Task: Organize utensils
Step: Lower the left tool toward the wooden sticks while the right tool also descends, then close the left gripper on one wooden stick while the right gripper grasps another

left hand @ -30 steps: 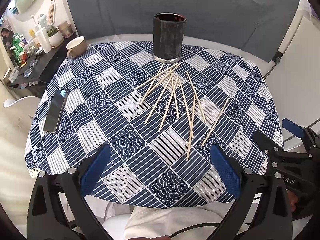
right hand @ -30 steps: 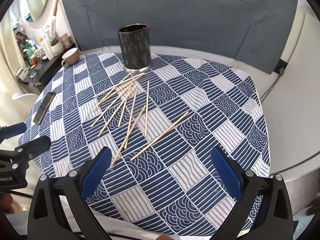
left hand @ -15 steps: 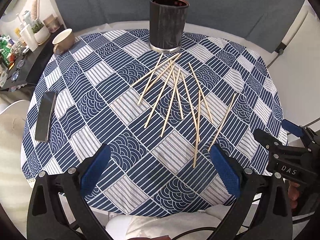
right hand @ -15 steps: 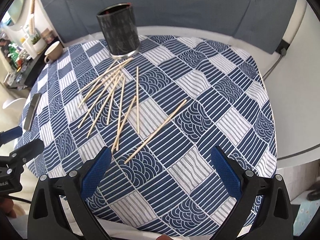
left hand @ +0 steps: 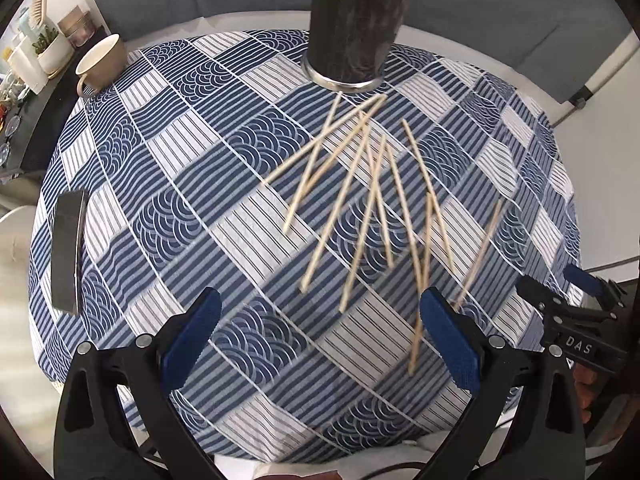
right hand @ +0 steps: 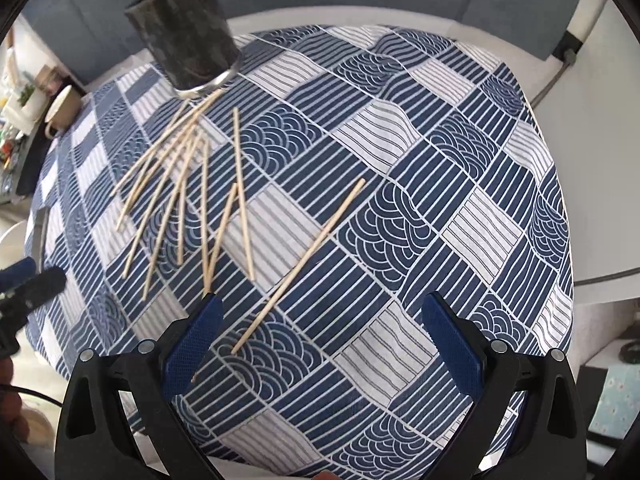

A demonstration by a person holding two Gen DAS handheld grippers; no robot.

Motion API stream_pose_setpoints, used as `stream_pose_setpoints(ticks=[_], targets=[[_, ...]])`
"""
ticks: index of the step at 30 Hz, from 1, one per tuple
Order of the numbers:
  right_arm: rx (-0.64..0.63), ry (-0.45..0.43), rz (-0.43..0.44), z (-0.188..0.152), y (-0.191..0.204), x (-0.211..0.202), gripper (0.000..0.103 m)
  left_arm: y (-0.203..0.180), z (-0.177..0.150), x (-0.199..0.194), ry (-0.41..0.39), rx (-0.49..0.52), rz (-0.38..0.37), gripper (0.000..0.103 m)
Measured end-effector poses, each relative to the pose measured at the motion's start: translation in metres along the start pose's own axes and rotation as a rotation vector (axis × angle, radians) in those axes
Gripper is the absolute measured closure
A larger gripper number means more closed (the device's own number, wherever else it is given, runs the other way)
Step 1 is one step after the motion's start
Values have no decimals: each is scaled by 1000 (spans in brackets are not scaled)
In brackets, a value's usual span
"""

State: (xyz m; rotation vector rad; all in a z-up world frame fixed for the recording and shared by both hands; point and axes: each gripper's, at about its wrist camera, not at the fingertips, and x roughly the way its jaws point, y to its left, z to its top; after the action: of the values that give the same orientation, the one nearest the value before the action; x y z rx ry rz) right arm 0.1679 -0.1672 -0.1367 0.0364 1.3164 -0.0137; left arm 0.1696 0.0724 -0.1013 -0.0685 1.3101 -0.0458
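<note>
Both sets of jaws are standing wide open, holding nothing: left gripper and right gripper are hovering over the near edge of the tabletop, which is wearing a blue patterned cloth.

Nearest the right gripper, one lone chopstick is lying diagonally, apart from the rest. Just beyond, the main scatter of chopsticks is fanning out mid-table, several crossing each other, far tips nearly touching the holder's base.

Handling guess: light, stiff, thin wood, lying flat on cloth, so likely rolling or skidding under the pads. Pinching near mid-length across the stick looks safest; the lone one is the easiest, no neighbours tangling.

At the far side the dark cylindrical holder is standing upright; something red is showing at the rim, contents otherwise not readable. A phone is lying at the left edge and a mug is sitting at the far left.
</note>
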Motion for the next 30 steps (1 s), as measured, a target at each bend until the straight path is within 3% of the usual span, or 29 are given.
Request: stream_pose_setpoints(ticks=[16,22,30], targets=[[179,127,49,26,-25,59,8,37,68,60,52,97,86,6],[189,146,11,29,-22,72,8,54,87,85,98,104,43,6],[178,160,-39,37,-11,88,8,62,103,113,113,170,114,6]])
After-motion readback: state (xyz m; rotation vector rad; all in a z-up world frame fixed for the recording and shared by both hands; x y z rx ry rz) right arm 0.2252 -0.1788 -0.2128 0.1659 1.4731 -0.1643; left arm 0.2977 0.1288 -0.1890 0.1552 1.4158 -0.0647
